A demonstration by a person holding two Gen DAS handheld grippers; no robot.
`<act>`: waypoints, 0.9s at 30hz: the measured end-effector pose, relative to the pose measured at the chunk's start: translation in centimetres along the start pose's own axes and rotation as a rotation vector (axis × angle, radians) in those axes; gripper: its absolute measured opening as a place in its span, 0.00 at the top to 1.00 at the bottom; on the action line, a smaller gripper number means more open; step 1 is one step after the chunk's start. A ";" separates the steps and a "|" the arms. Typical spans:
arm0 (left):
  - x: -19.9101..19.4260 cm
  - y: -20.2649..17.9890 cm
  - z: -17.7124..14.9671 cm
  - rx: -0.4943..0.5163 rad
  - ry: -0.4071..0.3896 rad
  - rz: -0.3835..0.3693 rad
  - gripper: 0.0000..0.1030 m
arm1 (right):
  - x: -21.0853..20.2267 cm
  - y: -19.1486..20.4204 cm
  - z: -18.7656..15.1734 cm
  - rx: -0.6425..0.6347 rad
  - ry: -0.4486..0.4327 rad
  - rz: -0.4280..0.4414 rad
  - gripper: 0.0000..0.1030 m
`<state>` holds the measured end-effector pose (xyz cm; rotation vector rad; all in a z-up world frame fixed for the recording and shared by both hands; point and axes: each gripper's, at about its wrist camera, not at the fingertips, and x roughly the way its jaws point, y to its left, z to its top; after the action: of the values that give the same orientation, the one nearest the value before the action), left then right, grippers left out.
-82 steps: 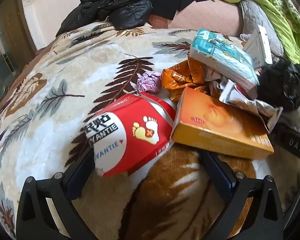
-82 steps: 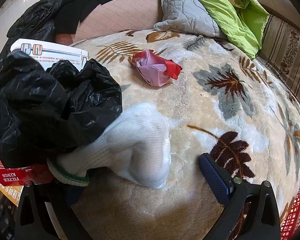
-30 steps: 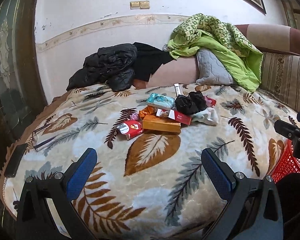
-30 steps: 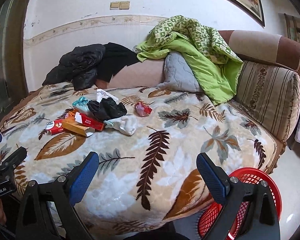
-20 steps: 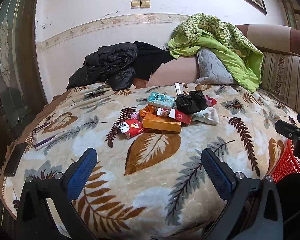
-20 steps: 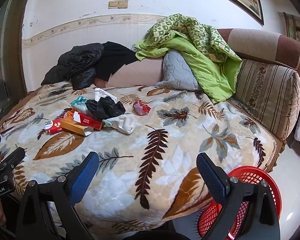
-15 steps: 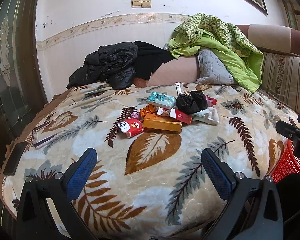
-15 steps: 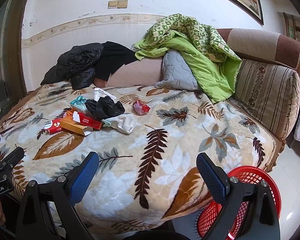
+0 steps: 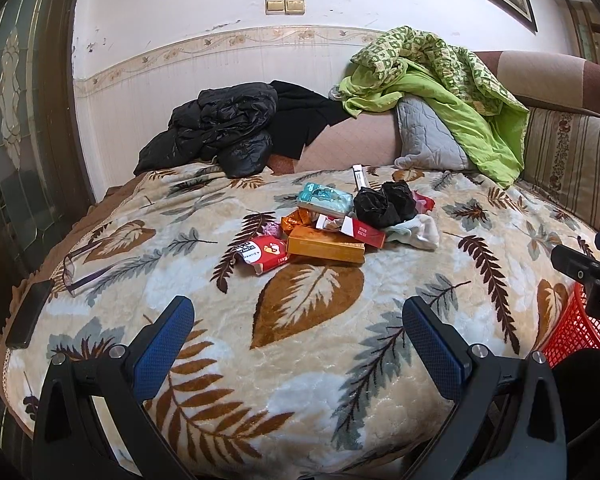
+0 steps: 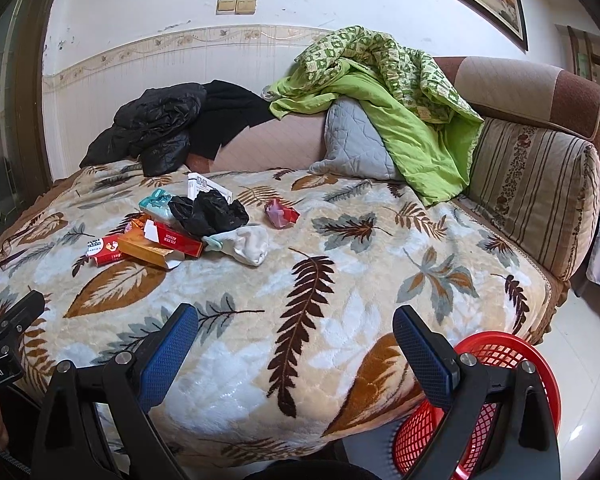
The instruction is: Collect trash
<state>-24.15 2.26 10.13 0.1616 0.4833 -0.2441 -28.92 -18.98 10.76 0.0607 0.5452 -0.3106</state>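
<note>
Left gripper: jaws spread wide, nothing between them; held over the near edge of the leaf-print blanket.
Right gripper: jaws spread wide, empty; held over the near right part of the blanket, with the red basket just below and right of its right finger.
Trash pile: clustered mid-blanket, well ahead of both grippers; ahead and slightly right for the left gripper, ahead and to the left for the right one.
Pile contents: orange box at the front, red-and-white packet touching its left end, red carton lying on top, crumpled black bag behind, teal pack at rear left, white sock at the right edge.
Separate item: red-and-pink wrapper, apart to the right of the pile.
Basket location: on the floor at the blanket's near right corner, well apart from the pile.
Background: black jacket and green quilt against the sofa back.
</note>
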 end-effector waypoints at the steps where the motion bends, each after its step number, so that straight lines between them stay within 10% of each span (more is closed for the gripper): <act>1: 0.0 0.0 0.0 0.000 0.000 0.000 0.00 | 0.0 -0.1 0.0 0.000 0.000 0.002 0.03; 27: 1.3 1.9 -0.2 -0.089 0.077 -0.033 0.00 | 0.7 -0.8 -0.1 0.021 0.047 0.035 0.03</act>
<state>-22.65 3.84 9.53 0.0767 0.5727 -0.2491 -28.61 -19.91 10.29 0.0979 0.5868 -0.2813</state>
